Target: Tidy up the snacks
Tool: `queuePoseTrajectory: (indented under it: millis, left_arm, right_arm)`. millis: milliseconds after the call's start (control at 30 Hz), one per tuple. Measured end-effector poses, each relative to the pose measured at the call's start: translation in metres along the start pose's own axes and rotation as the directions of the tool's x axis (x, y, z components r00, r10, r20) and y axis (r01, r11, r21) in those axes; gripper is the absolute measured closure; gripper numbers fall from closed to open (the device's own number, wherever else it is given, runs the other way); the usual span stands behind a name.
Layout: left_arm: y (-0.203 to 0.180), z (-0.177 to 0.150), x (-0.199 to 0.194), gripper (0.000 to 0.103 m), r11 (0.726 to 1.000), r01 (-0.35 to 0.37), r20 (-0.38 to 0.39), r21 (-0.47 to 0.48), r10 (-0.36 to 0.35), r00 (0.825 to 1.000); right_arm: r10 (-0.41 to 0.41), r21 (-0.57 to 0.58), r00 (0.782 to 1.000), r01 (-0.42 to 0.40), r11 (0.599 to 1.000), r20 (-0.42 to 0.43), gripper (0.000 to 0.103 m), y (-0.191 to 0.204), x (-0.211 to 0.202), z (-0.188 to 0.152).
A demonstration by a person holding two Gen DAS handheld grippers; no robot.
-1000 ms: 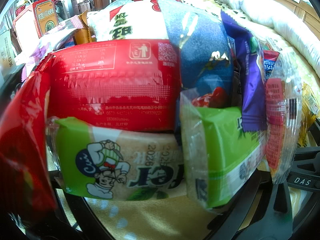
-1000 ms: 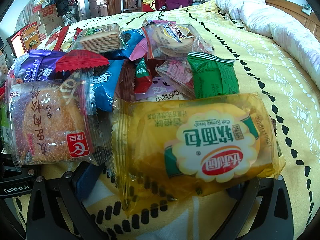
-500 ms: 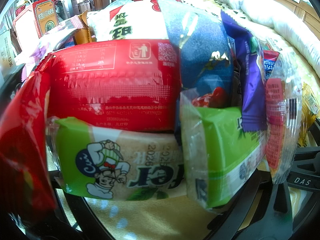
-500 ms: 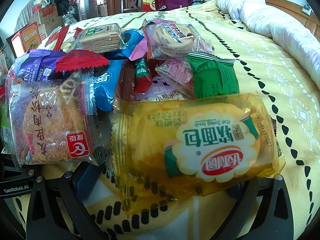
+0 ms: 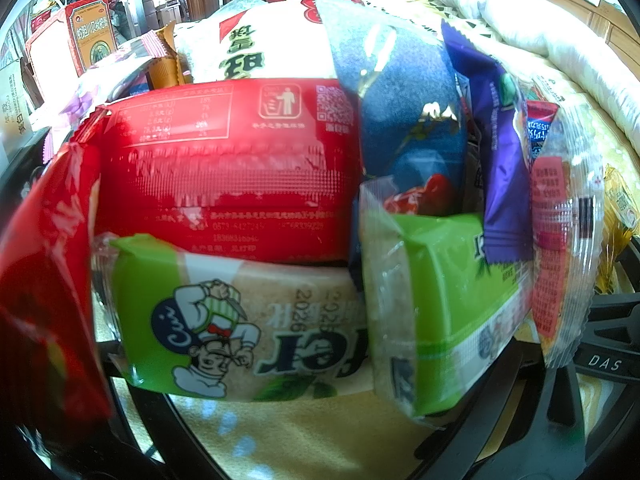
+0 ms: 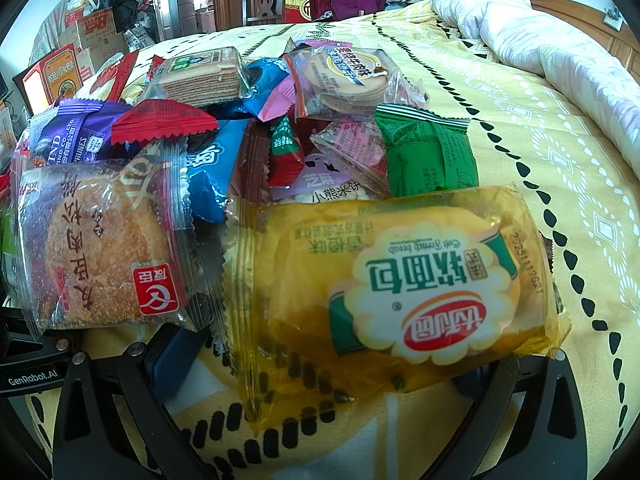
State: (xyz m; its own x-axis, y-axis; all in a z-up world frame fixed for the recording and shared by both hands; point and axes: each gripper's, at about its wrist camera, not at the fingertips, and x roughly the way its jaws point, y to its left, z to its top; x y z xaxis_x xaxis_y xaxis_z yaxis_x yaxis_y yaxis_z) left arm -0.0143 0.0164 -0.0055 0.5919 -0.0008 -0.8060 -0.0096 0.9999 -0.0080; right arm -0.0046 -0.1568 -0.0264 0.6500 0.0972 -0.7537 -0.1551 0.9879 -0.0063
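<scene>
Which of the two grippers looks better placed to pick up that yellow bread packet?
The right gripper, probably: the yellow bread packet lies directly between its open fingers. The left gripper faces two green wafer packets instead.

Two green wafer packs [image 5: 248, 320] sit among the snacks; one yellow soft-bread pack [image 6: 400, 284], one green sachet [image 6: 428, 152], one sugared round cake [image 6: 104, 252], one large red pack [image 5: 224, 168].

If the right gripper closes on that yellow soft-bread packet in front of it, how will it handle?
The yellow bread packet looks puffy and crinkled, so it will probably squash and feel light. Its glossy film may slip between the fingers. Its loose, flat sealed ends would likely droop if it is gripped mid-body.
</scene>
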Motion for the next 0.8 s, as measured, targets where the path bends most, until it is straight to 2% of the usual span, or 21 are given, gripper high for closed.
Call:
queuePoseTrajectory:
  millis: [333,567,700,800]
  left_arm:
    - [-0.002,0.007,0.000,0.000,1.000,-0.003,-0.006,0.005,0.003,1.000]
    - [-0.011,0.026,0.009,0.000,1.000,-0.014,-0.064,-0.016,0.012,0.998]
    - [-0.012,0.029,0.005,0.000,1.000,0.023,-0.107,-0.016,-0.025,0.994]
    - [-0.016,0.016,-0.016,0.001,0.995,0.099,-0.076,0.033,-0.096,0.992]
  right_arm:
    - [0.000,0.000,1.000,0.000,1.000,0.000,0.000,0.000,0.000,0.000]
    - [0.000,0.000,1.000,0.000,1.000,0.000,0.000,0.000,0.000,0.000]
    - [0.001,0.000,1.000,-0.001,1.000,0.000,0.000,0.000,0.000,0.000]
    - [0.000,0.000,1.000,0.000,1.000,0.000,0.000,0.000,0.000,0.000]
